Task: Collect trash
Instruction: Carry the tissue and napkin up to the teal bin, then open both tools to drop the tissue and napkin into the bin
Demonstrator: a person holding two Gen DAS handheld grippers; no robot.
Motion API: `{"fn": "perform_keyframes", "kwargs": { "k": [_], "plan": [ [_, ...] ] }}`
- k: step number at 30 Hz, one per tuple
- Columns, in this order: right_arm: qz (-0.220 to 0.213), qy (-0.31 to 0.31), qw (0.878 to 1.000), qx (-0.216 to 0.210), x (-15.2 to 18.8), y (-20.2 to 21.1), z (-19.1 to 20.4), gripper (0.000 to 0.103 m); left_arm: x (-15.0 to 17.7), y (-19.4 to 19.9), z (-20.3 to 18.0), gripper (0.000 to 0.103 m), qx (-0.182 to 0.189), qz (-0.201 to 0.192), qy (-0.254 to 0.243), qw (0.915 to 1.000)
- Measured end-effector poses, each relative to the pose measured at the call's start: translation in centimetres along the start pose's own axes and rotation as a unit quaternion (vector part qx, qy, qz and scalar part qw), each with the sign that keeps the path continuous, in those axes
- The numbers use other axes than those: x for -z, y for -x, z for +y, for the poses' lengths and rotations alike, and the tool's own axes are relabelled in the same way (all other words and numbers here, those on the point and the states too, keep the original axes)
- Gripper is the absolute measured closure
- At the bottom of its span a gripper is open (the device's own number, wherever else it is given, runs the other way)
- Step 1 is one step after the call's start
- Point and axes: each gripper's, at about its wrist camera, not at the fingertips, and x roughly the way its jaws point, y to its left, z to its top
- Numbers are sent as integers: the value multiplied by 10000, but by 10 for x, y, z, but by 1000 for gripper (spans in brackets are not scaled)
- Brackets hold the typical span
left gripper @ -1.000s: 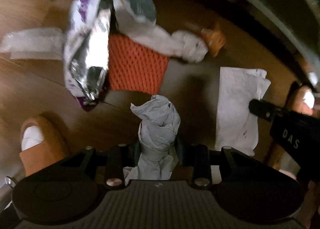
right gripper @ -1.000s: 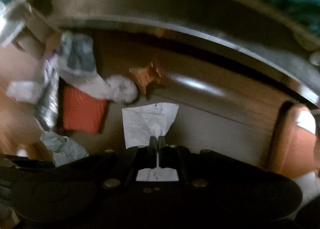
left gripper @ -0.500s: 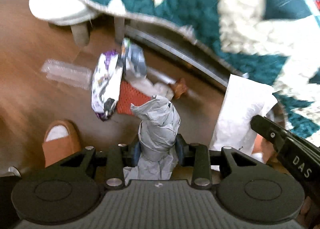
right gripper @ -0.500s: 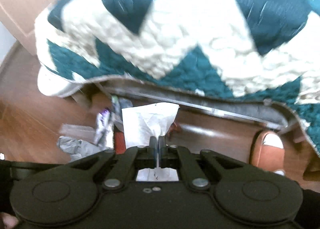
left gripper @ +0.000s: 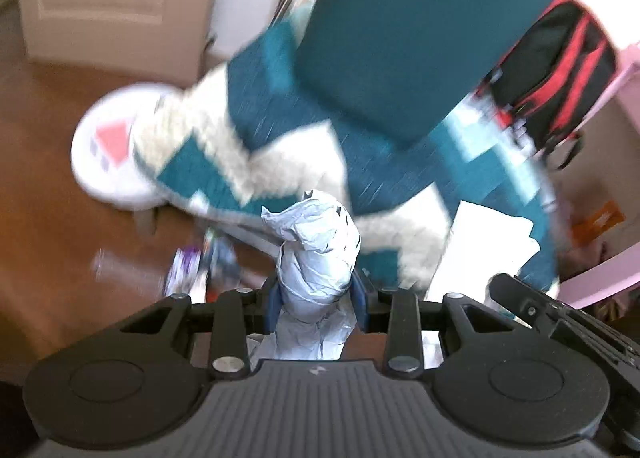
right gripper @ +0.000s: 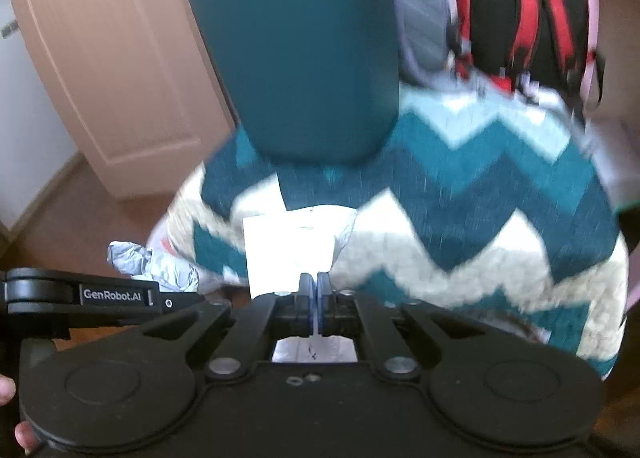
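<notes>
Left tool (left gripper: 316, 298) grips crumpled grey paper (left gripper: 318, 246); right tool (right gripper: 315, 298) pinches white sheet (right gripper: 290, 248).

Two grippers (left gripper: 316, 298), one crumpled paper wad (left gripper: 316, 246), one white sheet (right gripper: 290, 246).

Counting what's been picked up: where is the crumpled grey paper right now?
The crumpled grey paper is clamped in the left gripper, centre of the left wrist view, raised before the teal zigzag blanket.
</notes>
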Motion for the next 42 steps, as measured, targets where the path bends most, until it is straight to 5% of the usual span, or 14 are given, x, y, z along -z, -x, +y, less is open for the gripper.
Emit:
{"fn": "perform_keyframes", "kwargs": {
  "k": [10, 22, 32, 42],
  "plan": [
    [-1242, 279, 9917, -169, -102, 83, 14, 101, -84, 89, -52, 69, 459, -1147, -364, 9917],
    [-2128, 411, 9761, -162, -215, 123, 23, 101, -196, 166, -122, 69, 610, -2198, -997, 9685],
    [-2232, 300, 9743, -11, -279, 90, 13, 101, -261, 130, -146, 68, 505, -2179, -1275, 9663],
    [-1677, 349, 9852, 98, -296, 10, -1, 100, -293, 45, -146, 68, 184, -1651, -1444, 9755]
  ]
}}
